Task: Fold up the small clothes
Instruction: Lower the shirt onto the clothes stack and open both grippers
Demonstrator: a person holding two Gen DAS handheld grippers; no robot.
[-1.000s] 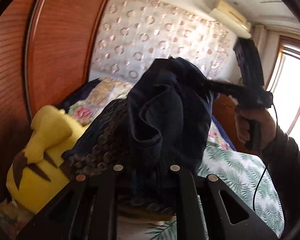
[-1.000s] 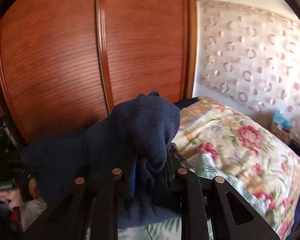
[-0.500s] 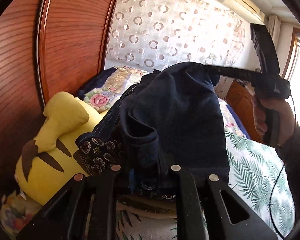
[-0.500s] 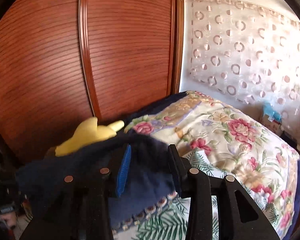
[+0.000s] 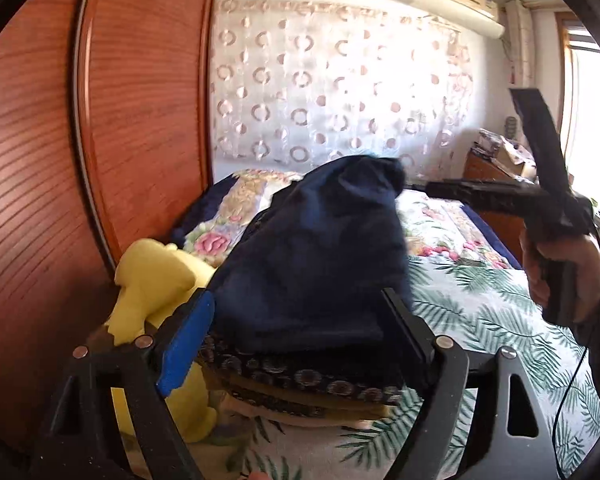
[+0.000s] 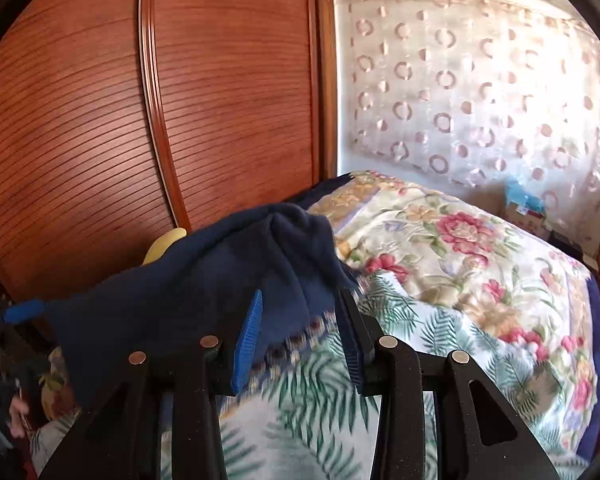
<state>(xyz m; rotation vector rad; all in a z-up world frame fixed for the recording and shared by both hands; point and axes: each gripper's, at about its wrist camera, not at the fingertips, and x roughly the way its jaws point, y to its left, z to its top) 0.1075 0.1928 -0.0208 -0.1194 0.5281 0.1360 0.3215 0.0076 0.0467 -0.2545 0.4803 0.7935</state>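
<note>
Two grippers: both stand with jaws apart; we clamp nothing now.
Left gripper (image 5: 300,320): low centre of the left wrist view; its jaws have just been opening wide, and the navy garment (image 5: 316,256) sits between the fingers with neither pad pressing on it.
Right gripper (image 6: 300,320): low centre of the right wrist view; its jaws have just been opening a little, part-way, with the garment's edge lying between and beyond them, not pinched.
Garment's place: centre of both views, draped on a stack of folded clothes (image 5: 300,384) on the palm-print bedspread (image 5: 480,320), just beside the yellow plush toy (image 5: 156,280) at lower left.
Step in hand: we judge it the release of a folded piece onto the stack.
How to do it well: we should draw both grippers straight back so no fingertip snags the cloth, then check the top layer; it humps up toward the upper centre and likely wants pressing flat.
Risk: a dragged pad could pull the fold open or tip the stack toward the toy.
</note>
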